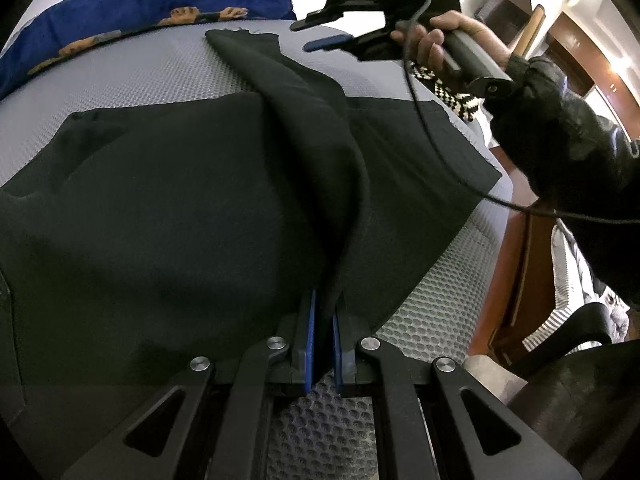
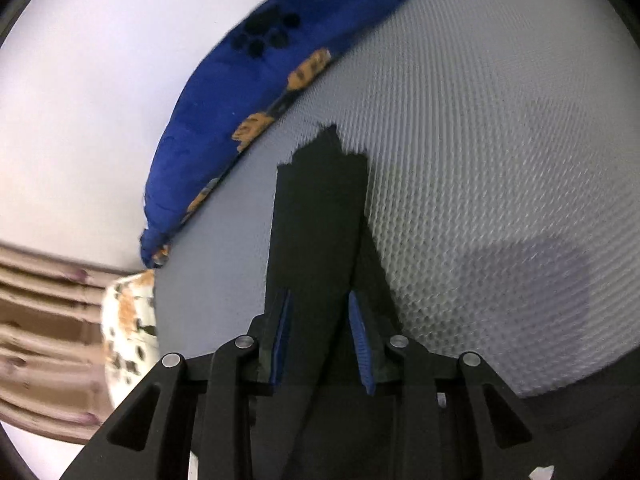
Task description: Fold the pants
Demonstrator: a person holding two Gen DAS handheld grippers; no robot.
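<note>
the pants (image 1: 168, 208) run past the left edge in the left wrist view, so we cannot see their end. the right wrist view is blurred.

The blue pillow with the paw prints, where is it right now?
The blue pillow lies along the far edge of the grey mattress, upper left in the left wrist view, beyond the black pants.
</note>
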